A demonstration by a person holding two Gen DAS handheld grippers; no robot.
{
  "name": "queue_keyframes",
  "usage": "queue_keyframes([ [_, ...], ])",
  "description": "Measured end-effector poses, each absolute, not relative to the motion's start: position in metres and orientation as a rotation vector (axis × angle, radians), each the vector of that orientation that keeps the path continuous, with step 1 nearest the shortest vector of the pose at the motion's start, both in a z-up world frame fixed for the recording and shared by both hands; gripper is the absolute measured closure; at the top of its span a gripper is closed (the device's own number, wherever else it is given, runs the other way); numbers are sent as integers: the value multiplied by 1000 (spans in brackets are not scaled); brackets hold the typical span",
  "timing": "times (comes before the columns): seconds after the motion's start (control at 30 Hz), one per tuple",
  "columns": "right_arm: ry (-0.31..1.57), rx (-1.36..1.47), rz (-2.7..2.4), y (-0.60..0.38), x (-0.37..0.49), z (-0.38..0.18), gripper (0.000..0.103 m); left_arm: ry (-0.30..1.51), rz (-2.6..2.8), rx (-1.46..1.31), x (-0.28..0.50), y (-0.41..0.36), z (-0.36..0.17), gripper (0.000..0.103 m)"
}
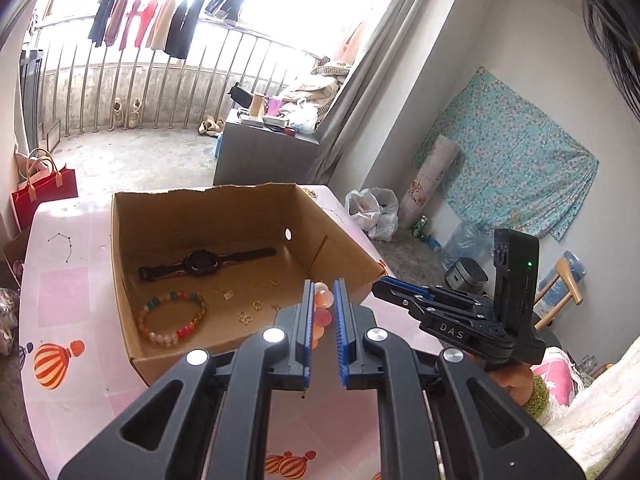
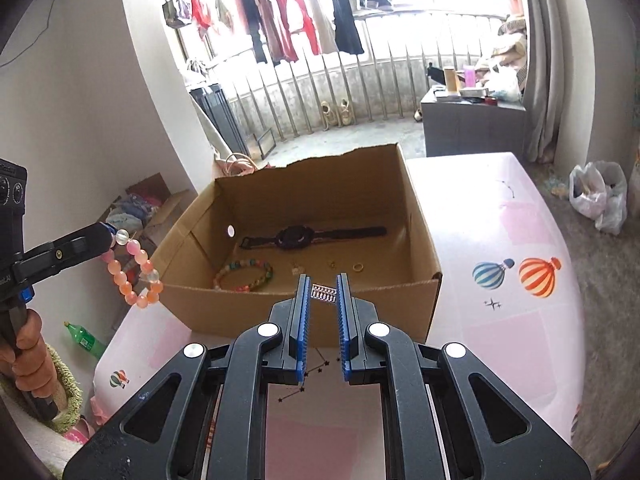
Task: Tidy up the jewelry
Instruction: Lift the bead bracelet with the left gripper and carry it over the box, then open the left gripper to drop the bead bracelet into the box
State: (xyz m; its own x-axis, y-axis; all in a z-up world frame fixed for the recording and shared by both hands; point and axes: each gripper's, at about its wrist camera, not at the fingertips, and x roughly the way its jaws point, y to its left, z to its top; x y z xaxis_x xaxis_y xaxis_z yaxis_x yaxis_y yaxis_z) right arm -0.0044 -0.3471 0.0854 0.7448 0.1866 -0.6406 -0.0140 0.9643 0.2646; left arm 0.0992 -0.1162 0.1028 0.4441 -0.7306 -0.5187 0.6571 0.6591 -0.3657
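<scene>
Pink table [image 2: 500,240], bead bracelet [image 2: 132,276] in left tool [image 1: 324,292]

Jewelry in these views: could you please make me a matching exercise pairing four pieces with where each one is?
1 watch
2 multicoloured bracelet
3 orange bracelet
4 silver charm

A hanging from the left gripper
B pinched in the right gripper
C cardboard box floor, by the far wall
D box floor, nearer the grippers

Pairs: 1-C, 2-D, 3-A, 4-B
</scene>
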Motion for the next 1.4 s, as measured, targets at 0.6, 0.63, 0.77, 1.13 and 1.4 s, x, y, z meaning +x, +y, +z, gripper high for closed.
queue_keyframes([
  [0.6, 678, 240, 171, -367, 51, 80, 92, 1149, -689, -25, 212, -146, 13, 94],
  [0.63, 677, 242, 174, -367, 52, 80, 92, 1177, -691, -20, 215, -149, 8, 94],
  [0.77, 673, 250, 183, -368, 54, 79, 92, 1235, -712, 36, 221, -162, 1, 94],
  [1.13, 675, 264, 169, -373, 54, 78, 92, 1300, -710, 108, 230, -174, -6, 93],
  [1.4, 686, 248, 149, -363, 59, 83, 92, 1236, -725, 34, 227, -163, 4, 83],
])
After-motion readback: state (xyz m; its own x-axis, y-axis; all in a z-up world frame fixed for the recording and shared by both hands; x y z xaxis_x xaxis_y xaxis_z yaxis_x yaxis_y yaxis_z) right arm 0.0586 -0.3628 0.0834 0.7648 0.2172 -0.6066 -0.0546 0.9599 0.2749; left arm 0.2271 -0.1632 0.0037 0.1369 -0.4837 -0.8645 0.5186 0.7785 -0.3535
